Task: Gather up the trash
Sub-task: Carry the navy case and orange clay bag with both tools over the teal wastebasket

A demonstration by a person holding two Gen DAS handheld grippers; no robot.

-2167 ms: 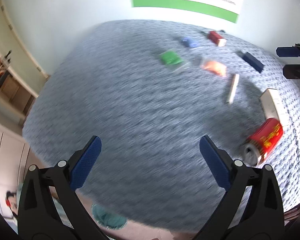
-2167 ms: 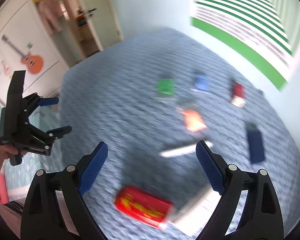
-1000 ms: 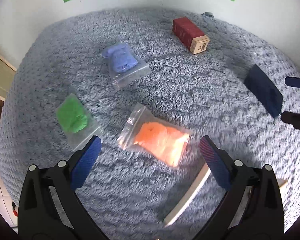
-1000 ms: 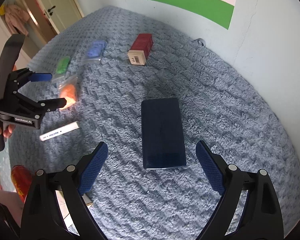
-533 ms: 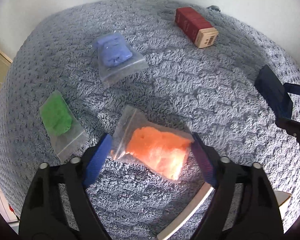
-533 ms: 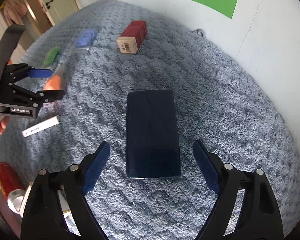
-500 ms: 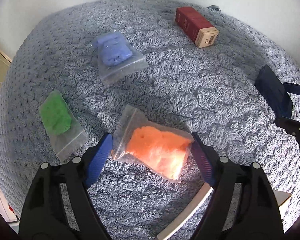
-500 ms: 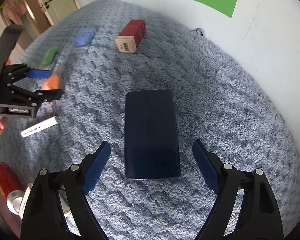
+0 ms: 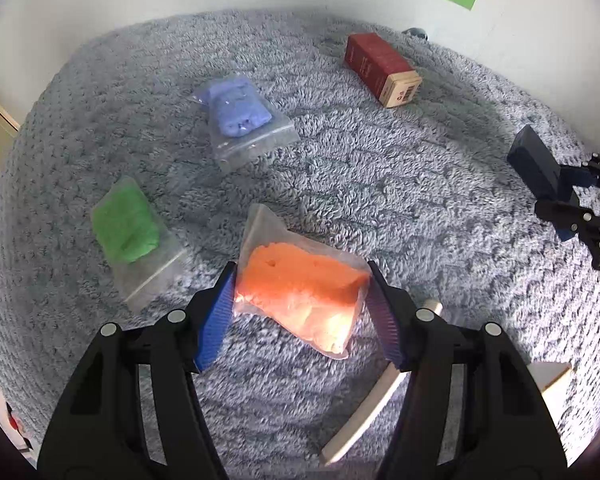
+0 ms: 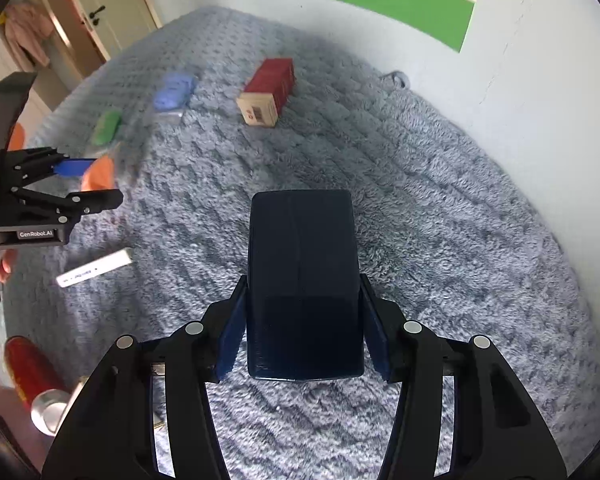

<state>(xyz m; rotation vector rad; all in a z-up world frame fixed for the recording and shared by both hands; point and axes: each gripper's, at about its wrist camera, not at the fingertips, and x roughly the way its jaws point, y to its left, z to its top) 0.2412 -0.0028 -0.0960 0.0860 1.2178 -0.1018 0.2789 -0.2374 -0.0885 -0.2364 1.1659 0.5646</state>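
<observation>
A clear bag of orange stuff (image 9: 300, 288) lies on the grey-blue fluffy cover (image 9: 400, 184). My left gripper (image 9: 300, 312) points down at it. Its jaws are closing, and both blue pads touch the bag's sides and bunch it up. A dark blue box (image 10: 302, 264) lies near the wall. My right gripper (image 10: 304, 320) is over it with its jaws closing, pads against the box's two long sides. The left wrist view shows the right gripper (image 9: 560, 196) on the dark blue box (image 9: 532, 164) at far right. The left gripper (image 10: 104, 180) shows at the left of the right wrist view.
On the cover also lie a green bag (image 9: 124, 224), a blue bag (image 9: 240, 108), a red carton (image 9: 380, 68), a slim white stick pack (image 9: 376, 396), a pale box (image 9: 552, 380) and a red can (image 10: 32, 368). A white wall (image 10: 520, 100) borders the far side.
Both grippers dropped toward the cover and narrowed. The left now squeezes the orange bag, which has bunched up. The right's pads have come in against the dark blue box.
</observation>
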